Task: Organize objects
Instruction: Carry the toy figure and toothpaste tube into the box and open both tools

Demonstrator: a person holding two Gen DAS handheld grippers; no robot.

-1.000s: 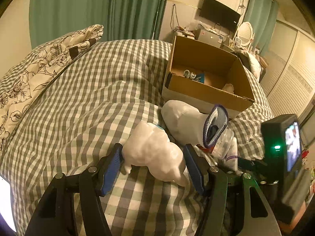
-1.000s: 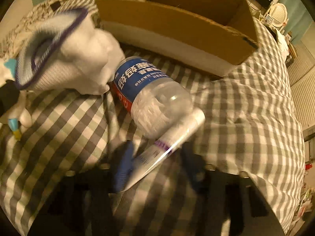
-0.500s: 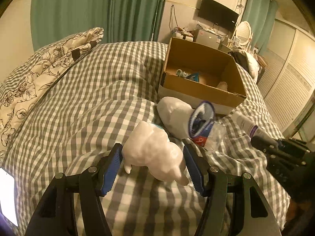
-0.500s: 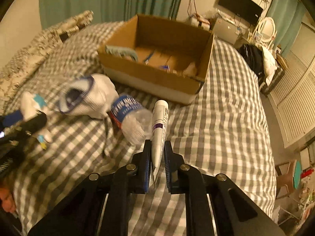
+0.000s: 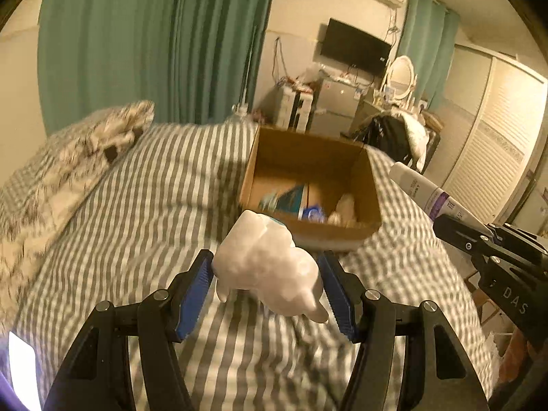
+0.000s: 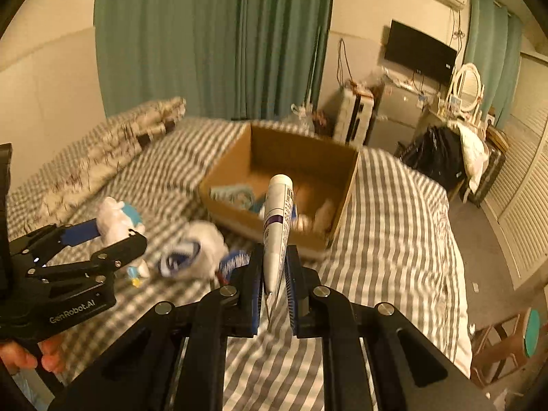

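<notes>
My left gripper [image 5: 267, 287] is shut on a white plush toy [image 5: 270, 263] and holds it above the checked bed, short of the open cardboard box [image 5: 311, 236]. It also shows in the right wrist view [image 6: 102, 236], with the plush toy [image 6: 116, 219] showing a blue part. My right gripper [image 6: 274, 281] is shut on a white tube with a purple band [image 6: 279, 219], pointing up toward the box [image 6: 239, 167]. The tube also shows in the left wrist view [image 5: 421, 188]. A white sock with a blue rim [image 6: 191, 257] and a water bottle [image 6: 236, 260] lie on the bed.
The box holds several small items [image 5: 298, 202]. A floral pillow [image 5: 85, 150] lies at the left of the bed. Green curtains, a wall TV [image 6: 419, 51], a cluttered desk and louvred wardrobe doors [image 5: 493, 157] stand beyond the bed. A chair [image 6: 507, 342] stands at the right.
Both grippers have risen from the bed with their loads. The right gripper closed on the tube a second ago and lifted it. The sock and bottle stayed on the bed.
</notes>
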